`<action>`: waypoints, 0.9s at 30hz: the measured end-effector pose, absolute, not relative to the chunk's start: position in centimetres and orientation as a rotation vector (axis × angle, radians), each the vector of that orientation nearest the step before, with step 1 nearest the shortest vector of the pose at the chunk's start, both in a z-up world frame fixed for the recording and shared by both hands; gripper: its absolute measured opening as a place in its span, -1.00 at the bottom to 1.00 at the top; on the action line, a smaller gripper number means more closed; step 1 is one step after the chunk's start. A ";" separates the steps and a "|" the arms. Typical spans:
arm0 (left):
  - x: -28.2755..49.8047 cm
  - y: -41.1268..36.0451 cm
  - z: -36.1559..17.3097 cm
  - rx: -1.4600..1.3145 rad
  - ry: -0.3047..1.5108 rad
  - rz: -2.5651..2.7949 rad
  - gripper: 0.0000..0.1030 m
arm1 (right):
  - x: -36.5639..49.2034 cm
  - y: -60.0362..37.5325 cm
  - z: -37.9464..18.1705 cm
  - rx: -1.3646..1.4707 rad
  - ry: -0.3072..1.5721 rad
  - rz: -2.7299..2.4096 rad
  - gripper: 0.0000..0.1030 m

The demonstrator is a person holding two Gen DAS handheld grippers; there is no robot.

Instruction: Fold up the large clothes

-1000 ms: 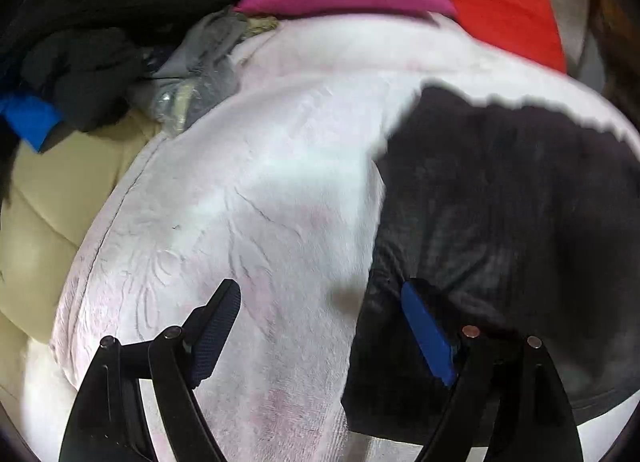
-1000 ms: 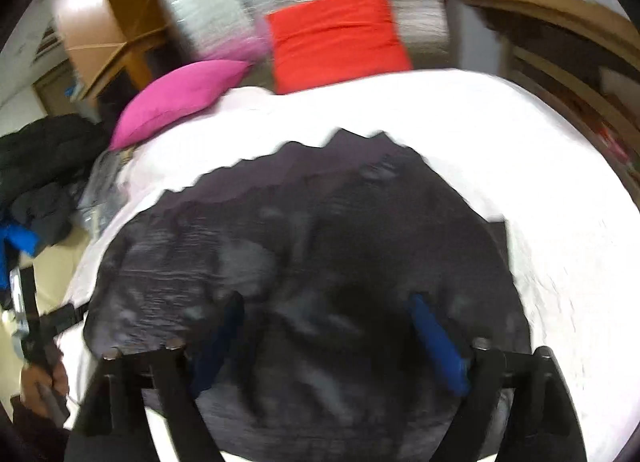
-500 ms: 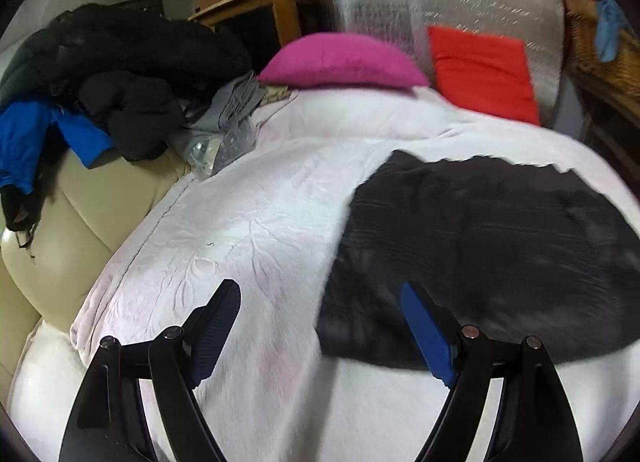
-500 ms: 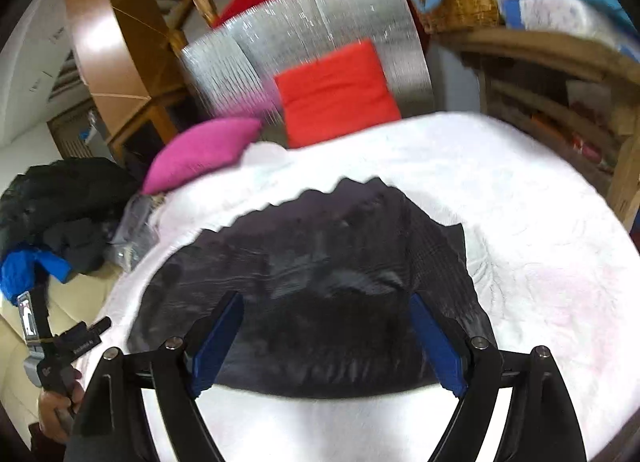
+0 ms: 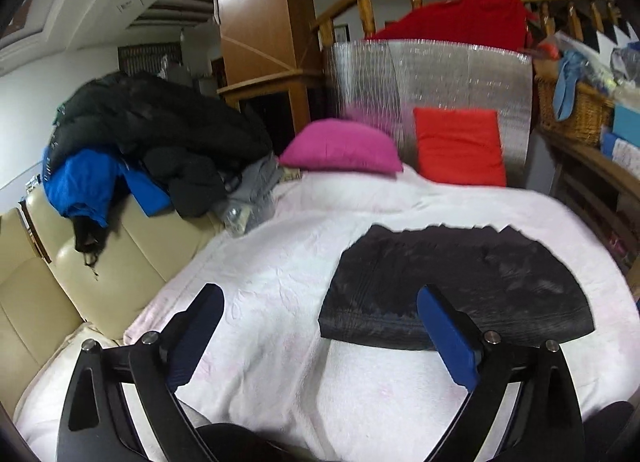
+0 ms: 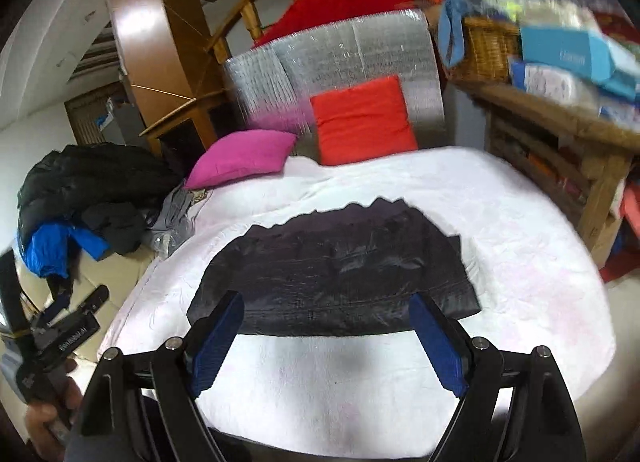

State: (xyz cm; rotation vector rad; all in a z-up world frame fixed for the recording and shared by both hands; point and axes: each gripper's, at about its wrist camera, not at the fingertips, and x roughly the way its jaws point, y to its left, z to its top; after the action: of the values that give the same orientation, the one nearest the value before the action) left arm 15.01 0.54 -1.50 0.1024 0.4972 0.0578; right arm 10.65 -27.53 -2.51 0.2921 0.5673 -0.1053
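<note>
**Folded dark garment on a white bed cover, both claws empty**

A black garment (image 6: 332, 274), folded into a flat, fan-like slab with a scalloped far edge and faintly ribbed, slightly shiny cloth, lies in the middle of a plush white bed cover (image 6: 520, 230) embossed with faint patterns. The left gripper (image 5: 320, 326) and right gripper (image 6: 326, 332) both hang just short of the garment's near edge, blue-padded jaws spread wide, gripping nothing. Beyond the garment sit a magenta pillow (image 5: 340, 146) and a square red cushion (image 5: 460, 146).
</note>
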 end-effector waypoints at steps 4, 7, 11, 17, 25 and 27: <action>12.7 0.6 0.0 0.093 0.463 0.041 0.93 | 7.9 -25.6 -0.6 0.250 0.538 -0.109 0.69; 11.3 0.4 0.8 0.082 0.449 0.030 0.95 | 6.8 -25.2 -0.2 0.269 0.535 -0.119 0.69; 10.0 0.0 1.5 0.097 0.428 0.053 0.97 | 6.1 -24.7 -0.6 0.295 0.560 -0.108 0.69; 7.8 -0.6 2.2 0.111 0.404 0.041 0.99 | 5.2 -23.2 -0.8 0.275 0.554 -0.126 0.69; 5.2 -1.0 2.5 0.111 0.394 0.008 0.99 | 3.5 -22.7 -0.7 0.278 0.548 -0.151 0.69; 4.7 -1.2 2.7 0.117 0.386 0.003 0.99 | 3.1 -22.7 -0.5 0.273 0.543 -0.153 0.69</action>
State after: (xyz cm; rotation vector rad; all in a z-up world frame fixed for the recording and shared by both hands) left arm 4.67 -1.22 2.73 0.1170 0.3859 0.0026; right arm 3.07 -22.70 -0.52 0.2731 0.5434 -0.1531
